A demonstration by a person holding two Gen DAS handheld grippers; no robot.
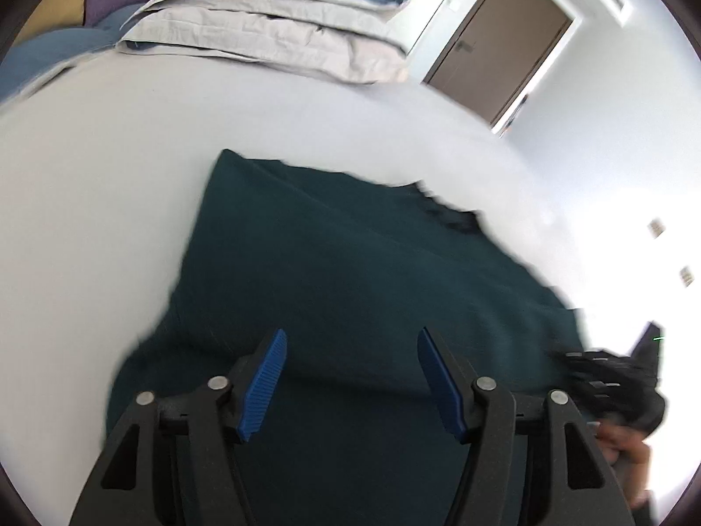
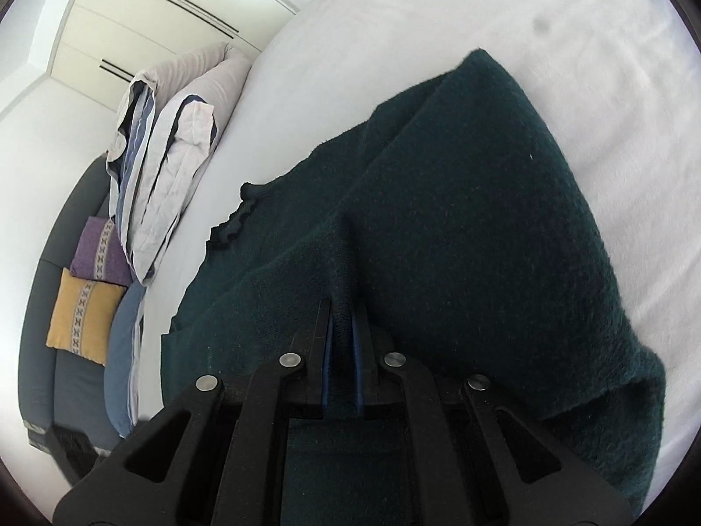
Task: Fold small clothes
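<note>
A dark green knitted garment [image 2: 460, 219] is spread on the white bed [image 2: 438, 13], lying directly ahead of and beneath both claws. The right claw [image 2: 344, 342] is clamped on a raised ridge of the knit, its blue pads pressed together with the cloth pinched between them. The left claw [image 1: 350, 377] stands apart above the garment [image 1: 350, 263], with nothing between its pads [image 1: 263, 385]; the cloth lies below and beyond its tips.

The fabric is judged soft, thick and limp, light enough to be lifted by one pinch but sure to sag and drag wherever it is unsupported. Its fuzzy surface should be gripped well without slipping. A hold is best taken at an edge or corner, such as the far corner ahead of the right claw or the near hem beneath the left one. The left view is blurred, so the exact run of that hem is perhaps not to be trusted. Folded bedding [image 2: 175, 153] is stacked well to the left of the right claw.
</note>
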